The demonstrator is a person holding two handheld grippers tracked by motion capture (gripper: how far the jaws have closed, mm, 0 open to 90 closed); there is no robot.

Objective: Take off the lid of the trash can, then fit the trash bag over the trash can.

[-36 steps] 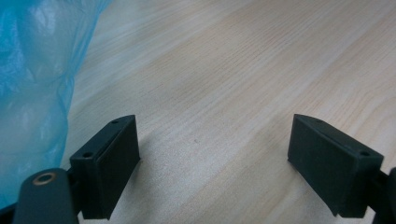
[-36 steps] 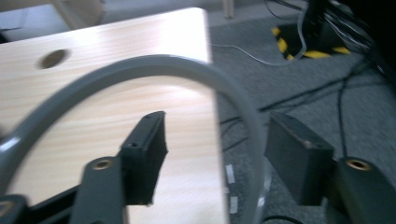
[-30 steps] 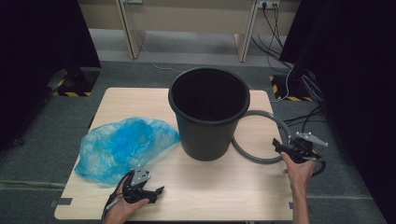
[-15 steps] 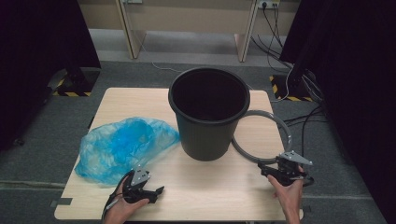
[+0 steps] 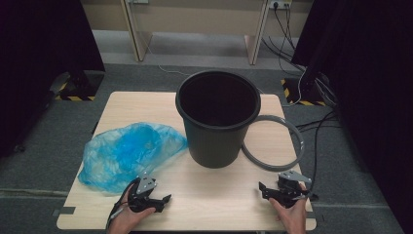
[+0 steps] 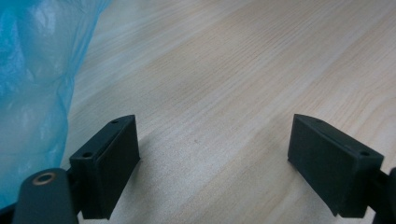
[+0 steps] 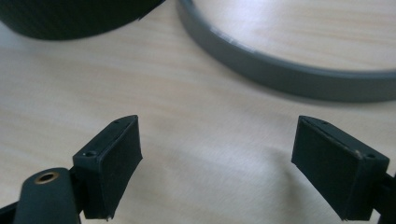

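Note:
A black bucket [image 5: 216,117] stands upright in the middle of the wooden table [image 5: 219,195]. A grey ring [image 5: 272,144] lies flat to its right, partly behind it. A crumpled blue plastic bag [image 5: 129,153] lies to its left. My left gripper [image 5: 164,204] rests near the front left, open, just right of the bag [image 6: 32,84], with bare wood between its jaws [image 6: 212,121]. My right gripper [image 5: 262,191] is low at the front right, open. Its jaws have just been opening with nothing between them [image 7: 217,121]. The ring [image 7: 280,70] and bucket base [image 7: 70,18] lie ahead of it.
Grey carpet surrounds the table. Cables run across the floor at the right, and black curtains hang on both sides. Wooden furniture legs stand at the back. Bare tabletop stretches between the two grippers along the front edge.
My right hand has come down and inward from the table's right edge beside the ring to the front right of the tabletop. The left hand has stayed put.

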